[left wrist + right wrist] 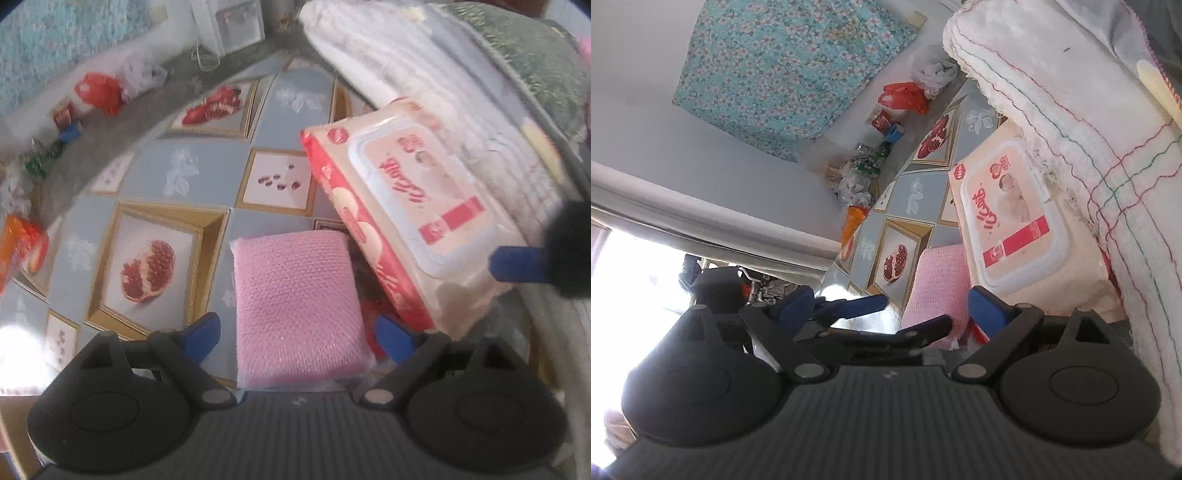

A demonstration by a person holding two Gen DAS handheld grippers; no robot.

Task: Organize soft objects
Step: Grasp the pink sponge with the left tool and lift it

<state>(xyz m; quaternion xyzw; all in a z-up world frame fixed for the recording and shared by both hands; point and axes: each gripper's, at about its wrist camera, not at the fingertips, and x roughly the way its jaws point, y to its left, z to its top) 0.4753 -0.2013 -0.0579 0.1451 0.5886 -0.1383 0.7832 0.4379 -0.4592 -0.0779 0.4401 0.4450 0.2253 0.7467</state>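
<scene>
A pink mesh sponge (297, 310) lies on the patterned tablecloth (155, 184), between the wide-apart fingers of my left gripper (295, 336), which is open. A red and cream wet-wipes pack (410, 210) leans tilted against a folded white towel (413, 62). A blue fingertip of my right gripper (517, 264) touches the pack's lower right. In the right wrist view my right gripper (890, 306) is open beside the pack (1012, 214) and sponge (938, 284); the towel (1089, 122) rises on the right. The left gripper's blue finger (860, 306) shows ahead.
Red and clear plastic bags (107, 88), small packets and an orange pack (22, 247) line the table's far and left edges. A white box (232, 22) stands at the back. A dark green cloth (524, 55) lies over the towel. A turquoise floral fabric (786, 62) hangs on the wall.
</scene>
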